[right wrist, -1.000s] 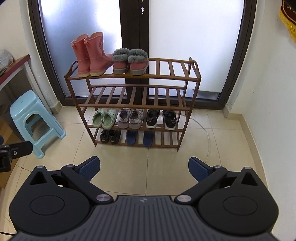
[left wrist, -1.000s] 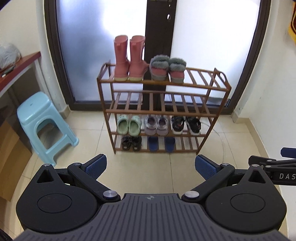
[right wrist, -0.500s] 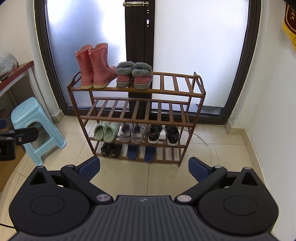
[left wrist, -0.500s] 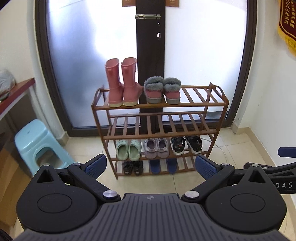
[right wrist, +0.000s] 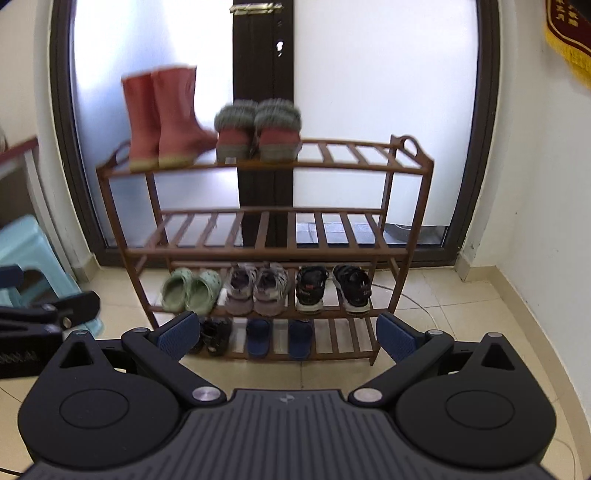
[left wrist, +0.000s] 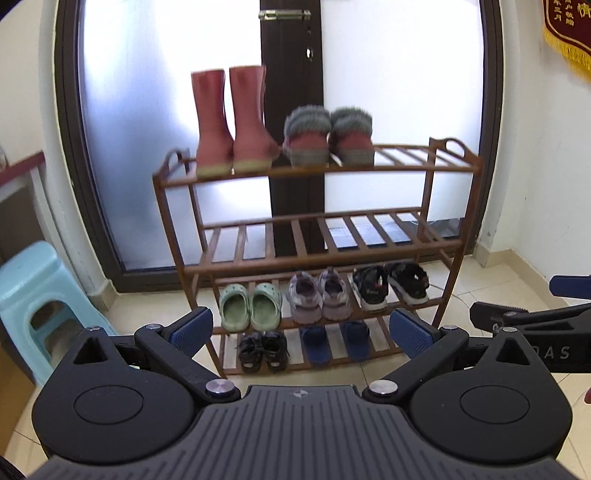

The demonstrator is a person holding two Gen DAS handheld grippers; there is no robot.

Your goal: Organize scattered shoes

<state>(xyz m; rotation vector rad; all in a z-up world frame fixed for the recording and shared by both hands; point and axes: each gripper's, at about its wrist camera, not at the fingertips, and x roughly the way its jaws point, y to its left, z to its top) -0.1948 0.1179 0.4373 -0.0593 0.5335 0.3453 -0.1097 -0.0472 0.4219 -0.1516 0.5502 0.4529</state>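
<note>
A brown wooden shoe rack [left wrist: 369, 252] [right wrist: 258, 252] stands before a frosted glass door. Pink boots [left wrist: 231, 122] [right wrist: 162, 118] and fur-trimmed slippers [left wrist: 328, 134] [right wrist: 258, 129] sit on its top shelf. The second shelf is bare. Green clogs [left wrist: 249, 305] [right wrist: 190, 290], grey sneakers [left wrist: 319, 293] [right wrist: 256, 288] and black sandals [left wrist: 389, 284] [right wrist: 332, 284] sit on the third. Small black shoes [left wrist: 263, 350] [right wrist: 214, 334] and blue slides [left wrist: 334, 341] [right wrist: 279, 338] sit on the bottom. My left gripper [left wrist: 301, 330] and right gripper [right wrist: 284, 332] are open, empty, and short of the rack.
A light blue plastic stool [left wrist: 33, 299] [right wrist: 26, 254] stands left of the rack. A white wall [left wrist: 535, 184] [right wrist: 546, 221] closes the right side. A cable [right wrist: 417, 301] runs on the tiled floor right of the rack. A red banner [left wrist: 569, 33] hangs on the wall.
Both grippers have tilted upward and come closer to the rack, which now looks larger and lower in both views. Both stay open and empty.
</note>
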